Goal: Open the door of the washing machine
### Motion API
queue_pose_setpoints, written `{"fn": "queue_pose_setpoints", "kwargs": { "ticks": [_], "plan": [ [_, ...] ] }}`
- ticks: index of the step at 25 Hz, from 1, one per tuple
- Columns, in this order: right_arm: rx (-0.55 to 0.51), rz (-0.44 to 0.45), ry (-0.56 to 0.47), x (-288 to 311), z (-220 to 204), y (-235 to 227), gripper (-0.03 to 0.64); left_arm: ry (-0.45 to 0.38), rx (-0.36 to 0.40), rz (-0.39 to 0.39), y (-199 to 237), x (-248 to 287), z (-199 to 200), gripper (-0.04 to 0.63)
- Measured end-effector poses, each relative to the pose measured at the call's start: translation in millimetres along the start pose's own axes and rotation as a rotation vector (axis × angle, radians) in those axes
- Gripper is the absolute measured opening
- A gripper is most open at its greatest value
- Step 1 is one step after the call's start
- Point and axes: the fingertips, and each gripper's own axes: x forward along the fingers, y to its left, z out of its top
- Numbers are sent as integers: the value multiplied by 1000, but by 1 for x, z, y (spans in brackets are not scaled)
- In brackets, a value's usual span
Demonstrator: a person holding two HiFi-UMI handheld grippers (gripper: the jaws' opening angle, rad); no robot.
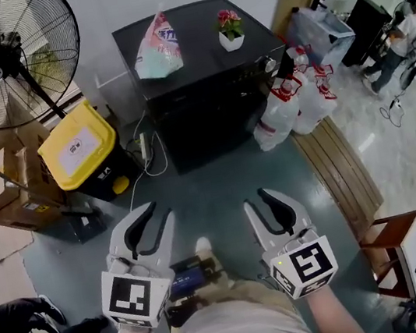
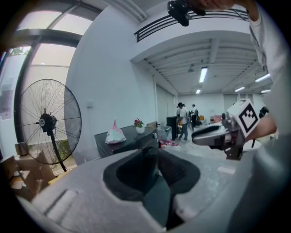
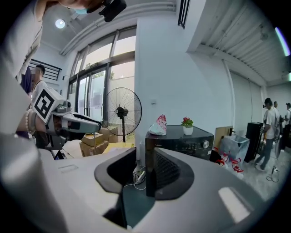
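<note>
Currently | left gripper (image 1: 157,213): jaws apart, nothing between | right gripper (image 1: 256,199): jaws apart, nothing between | washing machine (image 1: 203,91): black, straight ahead, well apart from both grippers; bag (image 1: 157,48) and flower pot (image 1: 231,33) on top

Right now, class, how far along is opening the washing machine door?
Done: nothing; the washing machine shows no open door. In hand: the left gripper and right gripper, both open and empty, point toward it from across the floor. Left: reach it, grip the door and open it.
</note>
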Motion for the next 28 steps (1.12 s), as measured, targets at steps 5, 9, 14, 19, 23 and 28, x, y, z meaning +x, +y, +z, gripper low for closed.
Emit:
{"fn": "queue_pose_setpoints", "kwargs": {
  "ticks": [5,9,14,19,23,28],
  "plan": [
    [-1,-24,7,28,12,-11,106,6,1,-31,23,26,6,97],
    [0,-43,11,49,19,-20,106,25,-14,-53,40,46,6,98],
    [3,-55,32,72,19,-26,106,31,-26,-84,58,67,5,100],
    [-7,-72,44,91,18,-32,106,23,-13,-116,72,87,0,100],
    [-17,-91,50,102,18,-40,106,48,-35,-130,77,100,-1,100],
    [-9,-88,70,117,15,-45,106,49,-44,-142,86,113,-1,103]
  ]
}}
